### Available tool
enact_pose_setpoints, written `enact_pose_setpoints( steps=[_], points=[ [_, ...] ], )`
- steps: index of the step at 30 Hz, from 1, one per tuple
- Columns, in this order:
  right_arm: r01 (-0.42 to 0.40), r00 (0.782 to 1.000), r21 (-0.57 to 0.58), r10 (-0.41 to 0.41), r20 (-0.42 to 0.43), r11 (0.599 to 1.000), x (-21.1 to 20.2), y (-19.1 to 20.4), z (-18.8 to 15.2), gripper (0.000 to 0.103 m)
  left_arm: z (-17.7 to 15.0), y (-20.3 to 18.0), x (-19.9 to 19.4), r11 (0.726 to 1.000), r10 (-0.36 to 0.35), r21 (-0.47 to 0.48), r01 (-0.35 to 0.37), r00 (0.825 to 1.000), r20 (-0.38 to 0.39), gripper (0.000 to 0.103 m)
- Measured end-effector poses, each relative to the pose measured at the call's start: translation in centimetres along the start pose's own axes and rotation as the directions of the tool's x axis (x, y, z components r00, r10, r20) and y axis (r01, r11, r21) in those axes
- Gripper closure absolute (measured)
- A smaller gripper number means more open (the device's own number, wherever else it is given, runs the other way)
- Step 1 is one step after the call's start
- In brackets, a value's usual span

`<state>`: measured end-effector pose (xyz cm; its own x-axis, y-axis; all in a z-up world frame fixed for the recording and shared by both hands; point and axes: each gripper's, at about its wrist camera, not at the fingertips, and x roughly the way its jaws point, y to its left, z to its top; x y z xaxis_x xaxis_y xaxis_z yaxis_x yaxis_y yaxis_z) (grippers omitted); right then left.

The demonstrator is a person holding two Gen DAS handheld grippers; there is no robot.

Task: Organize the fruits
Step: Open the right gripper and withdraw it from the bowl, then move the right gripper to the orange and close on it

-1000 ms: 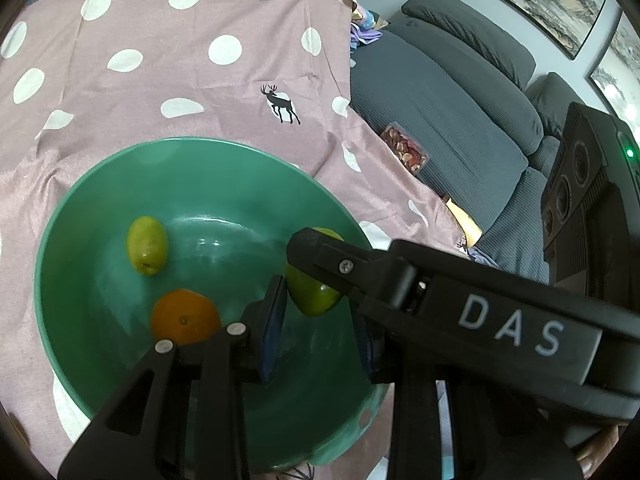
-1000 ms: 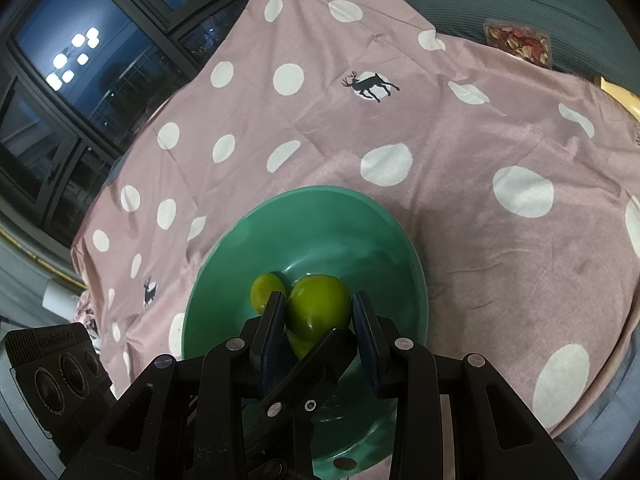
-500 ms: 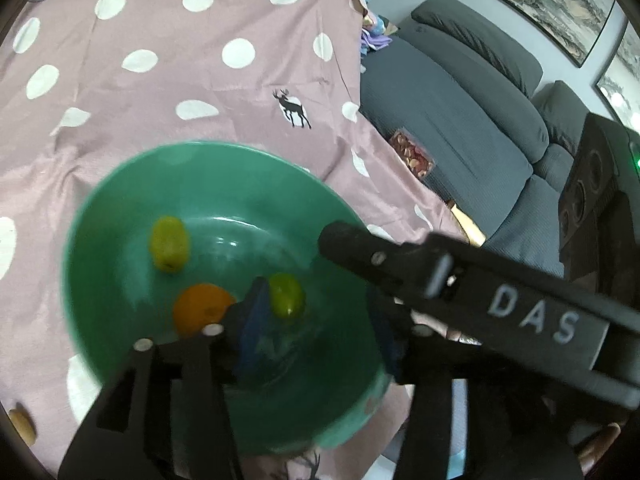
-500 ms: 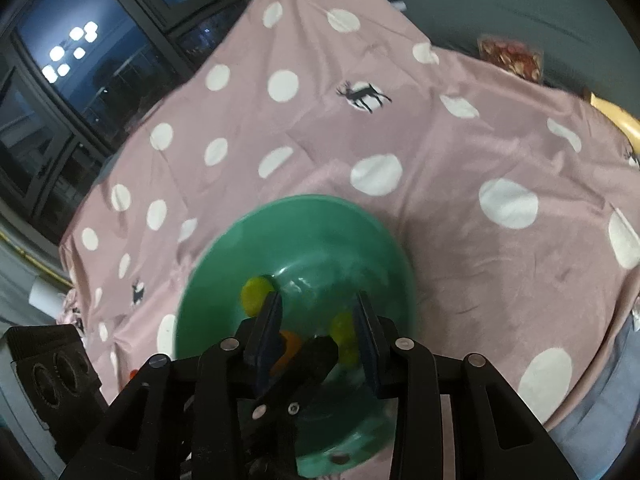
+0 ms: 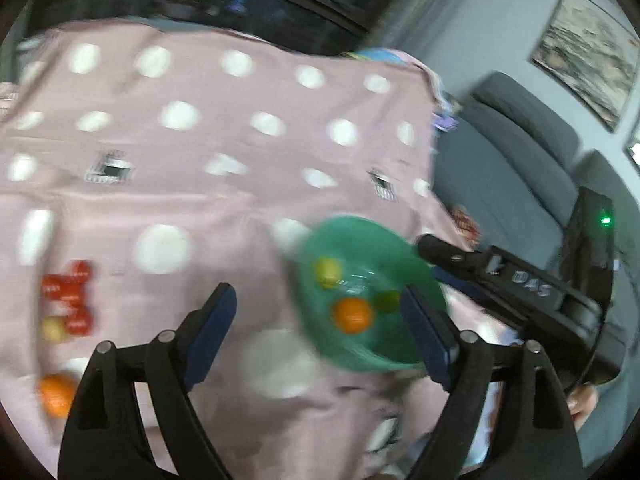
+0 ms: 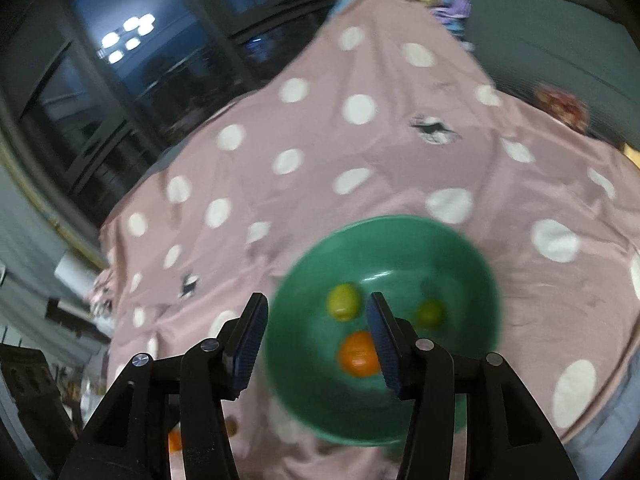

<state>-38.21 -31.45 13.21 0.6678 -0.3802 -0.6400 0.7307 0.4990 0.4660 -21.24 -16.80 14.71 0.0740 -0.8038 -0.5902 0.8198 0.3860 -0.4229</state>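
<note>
A pink cloth with white polka dots (image 5: 224, 208) covers the table, with dark night windows (image 6: 132, 52) behind it and a grey sofa (image 5: 516, 160) along its right edge under a framed picture (image 5: 588, 52). Both views are blurred.

At the far left of the left wrist view, loose on the cloth near its edge, lie several red fruits (image 5: 68, 296) in a cluster whose number the blur hides, one small pale yellow fruit (image 5: 54, 328) touching them, and one loose orange (image 5: 56, 394) just below.

The left gripper (image 5: 320, 320) is spread wide with nothing between its blue pads; bare cloth lies under it.

To the right sits one round green bowl (image 6: 452, 240) close to the cloth's near edge. It contains three fruits: one yellow-green fruit (image 6: 342, 301), one orange fruit (image 6: 358, 354) and one darker green fruit (image 6: 430, 314), all apart from each other.

The right gripper (image 6: 316, 336) is also parted and empty, above the bowl's left rim.
</note>
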Motion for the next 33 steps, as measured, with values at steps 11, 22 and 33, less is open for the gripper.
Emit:
enact_pose_setpoints(
  steps=[11, 22, 33],
  points=[
    [-0.152, 0.98, -0.211, 0.119, -0.161, 0.966, 3.9, 9.8, -4.1, 0.051, -1.8, 11.5, -4.4, 0.92, 0.359, -0.181, -0.347, 0.933, 0.034, 0.016],
    [-0.254, 0.911, -0.319, 0.115, -0.395, 0.913, 9.1, 15.1, -9.3, 0.051, -2.6, 16.9, -4.3, 0.882, 0.398, -0.262, -0.393, 0.917, -0.034, 0.016],
    [-0.307, 0.852, -0.349, 0.093, -0.515, 0.885, 11.4, 16.9, -12.4, 0.051, -3.3, 18.7, -4.1, 0.859, 0.404, -0.31, -0.407, 0.912, -0.076, 0.016]
  ],
)
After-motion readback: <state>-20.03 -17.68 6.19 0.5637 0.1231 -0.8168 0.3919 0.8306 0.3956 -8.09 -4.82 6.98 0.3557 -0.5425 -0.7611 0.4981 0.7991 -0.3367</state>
